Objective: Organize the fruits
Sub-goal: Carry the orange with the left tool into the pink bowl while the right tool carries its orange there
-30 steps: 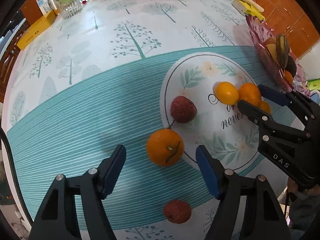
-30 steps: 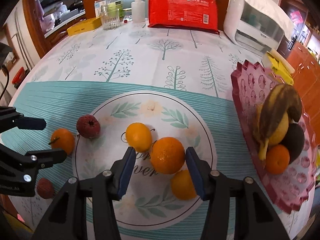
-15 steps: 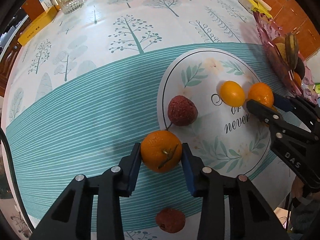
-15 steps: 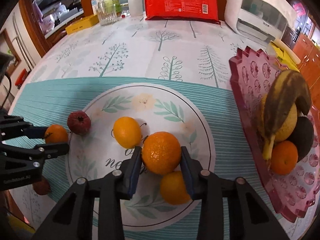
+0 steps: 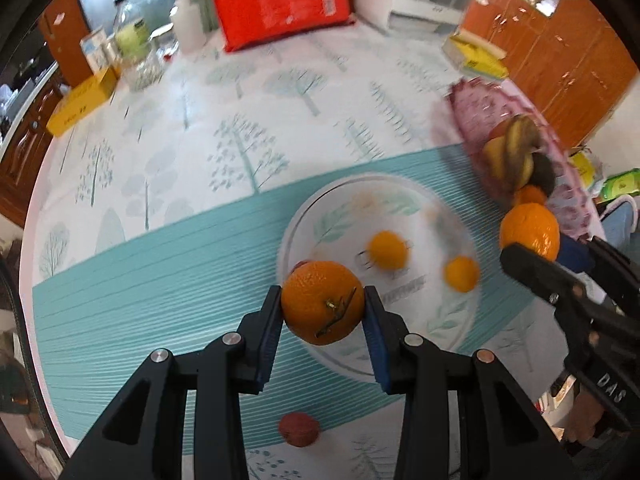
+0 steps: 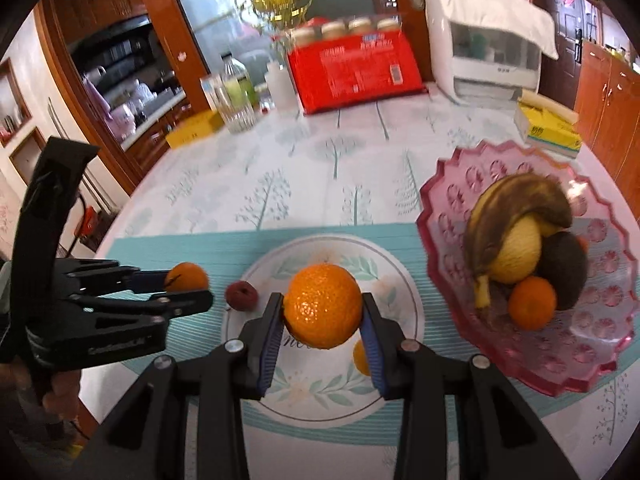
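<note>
Step in hand: double pick, both fruits gripped and clear of the cloth; you're in the carry phase. Your left gripper (image 5: 323, 309) has its jaws drawn in narrow, pads pressed on the stemmed orange (image 5: 322, 302), which hangs above the near rim of the round printed mat (image 5: 448, 320); your right gripper (image 6: 322, 312) is clamped the same way on the larger orange (image 6: 323, 305), held over the mat's centre, just left of the pink bowl (image 6: 460, 184).

Next move, my read: swing right to the bowl and release low; its floor already holds a browned banana (image 6: 520, 196), a dark fruit and a small orange, so pick a bare spot or the round fruit rolls.

Left loose: two small oranges on the mat, two red lychees (image 5: 299, 429) on the tablecloth (image 5: 160, 272).

Materials: orange peel pebbled, firm; lychee skin bumpy; bowl translucent moulded plastic or glass, scalloped rim, embossed discs; cloth smooth, glossy, probably slick.
</note>
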Demonstrator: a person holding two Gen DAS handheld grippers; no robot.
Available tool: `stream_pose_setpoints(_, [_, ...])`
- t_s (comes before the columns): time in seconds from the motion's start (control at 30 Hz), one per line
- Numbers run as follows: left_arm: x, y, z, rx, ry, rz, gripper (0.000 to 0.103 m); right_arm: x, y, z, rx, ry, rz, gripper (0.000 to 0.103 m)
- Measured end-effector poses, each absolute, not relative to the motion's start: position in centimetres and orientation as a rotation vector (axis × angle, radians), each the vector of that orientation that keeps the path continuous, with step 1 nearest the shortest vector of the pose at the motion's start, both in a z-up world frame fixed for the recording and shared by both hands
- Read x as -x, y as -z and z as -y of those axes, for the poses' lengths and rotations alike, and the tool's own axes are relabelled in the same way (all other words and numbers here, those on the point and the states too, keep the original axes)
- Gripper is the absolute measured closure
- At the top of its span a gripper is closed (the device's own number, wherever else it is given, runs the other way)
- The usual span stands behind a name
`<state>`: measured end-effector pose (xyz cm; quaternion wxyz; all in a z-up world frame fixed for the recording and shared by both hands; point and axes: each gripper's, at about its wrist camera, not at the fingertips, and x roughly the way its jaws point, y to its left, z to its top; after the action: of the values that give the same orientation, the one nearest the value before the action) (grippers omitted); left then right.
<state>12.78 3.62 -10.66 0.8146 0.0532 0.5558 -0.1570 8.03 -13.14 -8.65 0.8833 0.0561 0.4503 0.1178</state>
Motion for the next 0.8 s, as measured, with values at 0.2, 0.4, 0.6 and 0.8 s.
stream_pose_setpoints(0.2, [-11.6,6.9,0.0,-0.135,0.421,-1.113,0.065,-5.5,5.3,14.7,-0.085,-0.191,-0.852,0.065])
stream_pose_setpoints(0.4, [-11.2,3.6,4.2,-0.151,0.498,-1.045,0.065,-3.4,2.9,17.2,-0.077,-0.132,-0.791,0.065])
stream_pose_setpoints(0.6, [-10.8,1.8,8.5,-0.178,0.556,-1.009,0.065,-2.1,1.7,20.5,-0.084,-0.071,-0.755,0.065])
stream_pose_setpoints(0.8, [-10.8,2.1,13.2,-0.229,0.573,-1.017,0.065,-1.7,1.6,24.2,-0.100,0.005,-0.741,0.065])
